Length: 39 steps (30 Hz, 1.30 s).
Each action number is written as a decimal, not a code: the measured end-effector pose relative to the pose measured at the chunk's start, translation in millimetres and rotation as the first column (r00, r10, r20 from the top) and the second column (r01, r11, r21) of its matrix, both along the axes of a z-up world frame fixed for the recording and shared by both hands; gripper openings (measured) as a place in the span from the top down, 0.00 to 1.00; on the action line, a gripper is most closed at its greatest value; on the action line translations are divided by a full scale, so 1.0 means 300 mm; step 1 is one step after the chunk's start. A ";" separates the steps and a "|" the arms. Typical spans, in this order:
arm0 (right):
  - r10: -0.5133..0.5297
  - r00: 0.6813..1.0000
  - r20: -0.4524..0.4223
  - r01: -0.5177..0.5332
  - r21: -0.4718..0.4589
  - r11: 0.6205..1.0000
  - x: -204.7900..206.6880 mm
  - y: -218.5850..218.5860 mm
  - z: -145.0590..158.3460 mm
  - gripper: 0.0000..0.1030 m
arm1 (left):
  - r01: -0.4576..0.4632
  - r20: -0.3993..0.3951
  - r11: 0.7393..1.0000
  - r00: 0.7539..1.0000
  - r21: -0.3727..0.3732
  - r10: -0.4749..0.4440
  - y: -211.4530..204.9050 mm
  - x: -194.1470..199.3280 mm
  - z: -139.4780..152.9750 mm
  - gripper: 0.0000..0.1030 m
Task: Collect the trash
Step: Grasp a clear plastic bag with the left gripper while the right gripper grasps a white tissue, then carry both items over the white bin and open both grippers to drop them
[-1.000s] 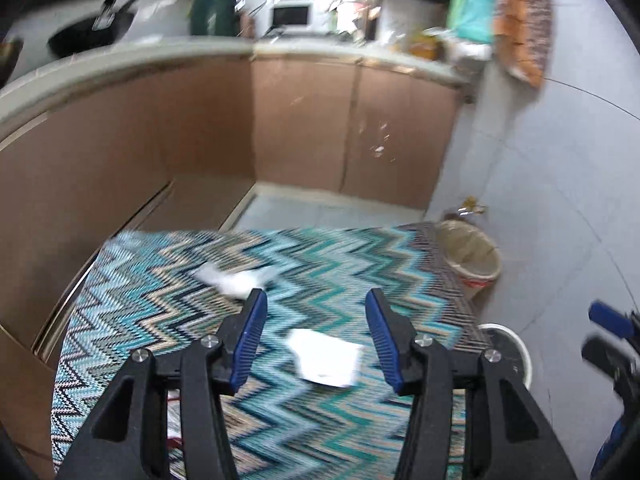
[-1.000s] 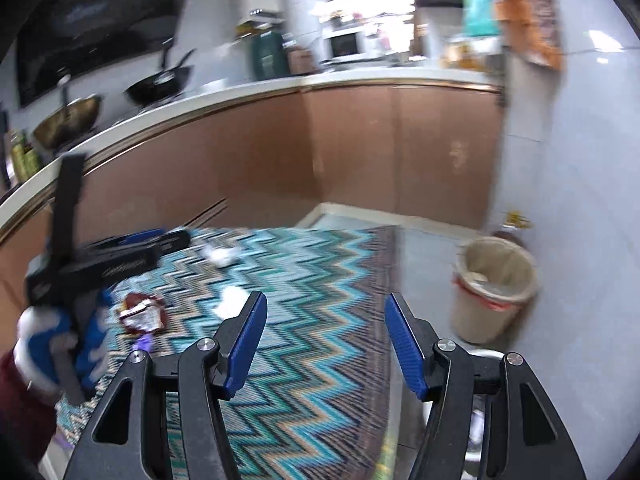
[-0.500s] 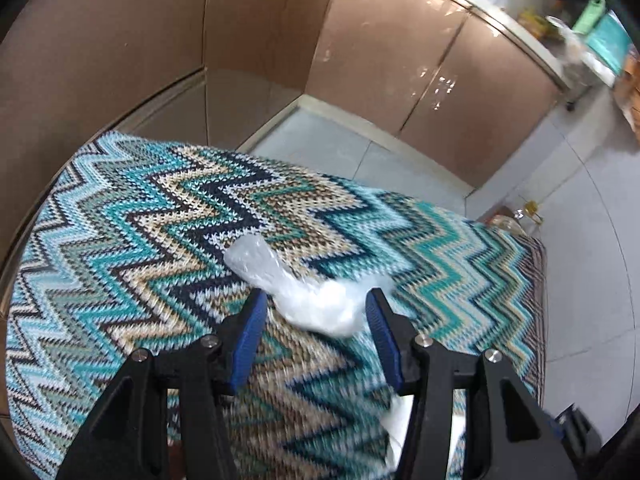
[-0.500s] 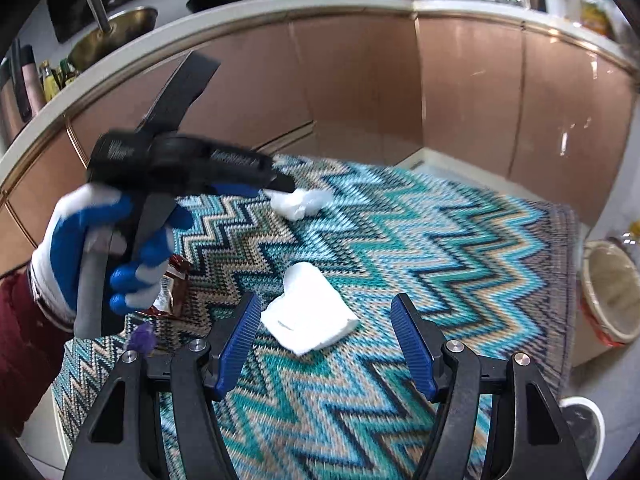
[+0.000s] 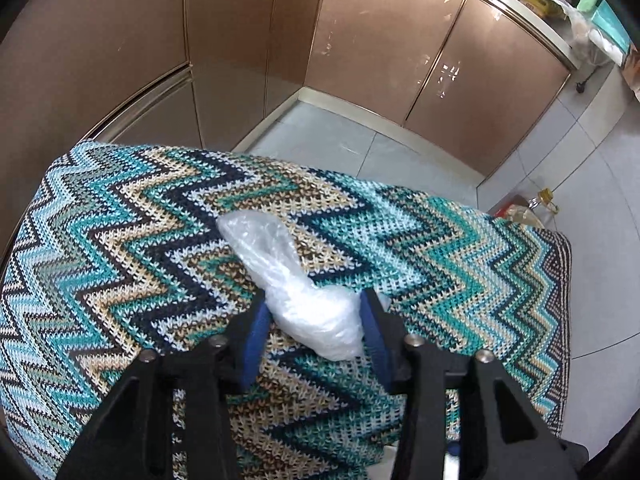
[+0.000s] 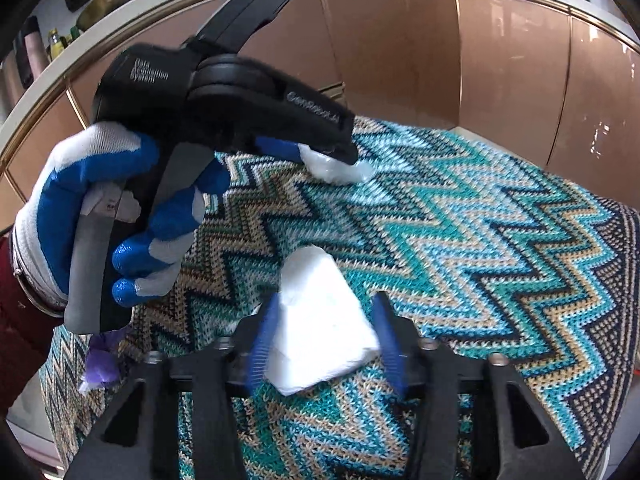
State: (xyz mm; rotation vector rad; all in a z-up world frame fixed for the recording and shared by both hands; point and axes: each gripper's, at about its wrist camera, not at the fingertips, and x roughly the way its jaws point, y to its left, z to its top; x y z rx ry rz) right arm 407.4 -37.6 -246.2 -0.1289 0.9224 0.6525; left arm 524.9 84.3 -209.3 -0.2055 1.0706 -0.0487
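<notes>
Your left claw (image 5: 314, 316) has just been closing on the crumpled plastic wrap (image 5: 296, 284); your right claw (image 6: 326, 332) has just been closing around the white tissue (image 6: 320, 324), both half-shut on the zigzag worktop (image 6: 480, 240). You are at the grabbing step. Next, squeeze tight, lift both, and carry them to a bin.

The left gripper (image 5: 314, 314) is pointed steeply downward, its black arms reaching in from the bottom of its own view and its blue pads (image 5: 253, 334) set on either side of a crumpled clear plastic bag (image 5: 298, 292). Its jaws have just been closing, and both pads are pressed against the bag. From the right wrist view this gripper is seen gripped by a hand (image 6: 108, 208) in a blue-and-white glove, with a dark red sleeve (image 6: 18, 320) behind it. The right gripper (image 6: 326, 336) is likewise tilted downward; its jaws have just been closing around a white paper tissue (image 6: 320, 332), which is touched by the left pad (image 6: 262, 344), while contact at the right pad cannot be told
</notes>
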 end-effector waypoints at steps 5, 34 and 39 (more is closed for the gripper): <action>0.007 1.000 0.019 -0.007 -0.032 0.999 -0.023 0.015 -0.013 0.87 | 0.002 0.016 1.000 1.000 0.006 -0.002 -0.023 -0.004 -0.006 0.65; -0.035 0.967 0.252 0.075 -0.151 0.986 -0.329 0.001 0.183 0.93 | 0.054 0.110 0.997 0.993 -0.048 -0.048 0.101 -0.226 0.104 0.68; -0.050 0.959 0.278 0.097 -0.157 0.983 -0.351 -0.021 0.205 0.94 | 0.068 0.126 0.996 0.990 -0.056 -0.061 0.101 -0.270 0.131 0.68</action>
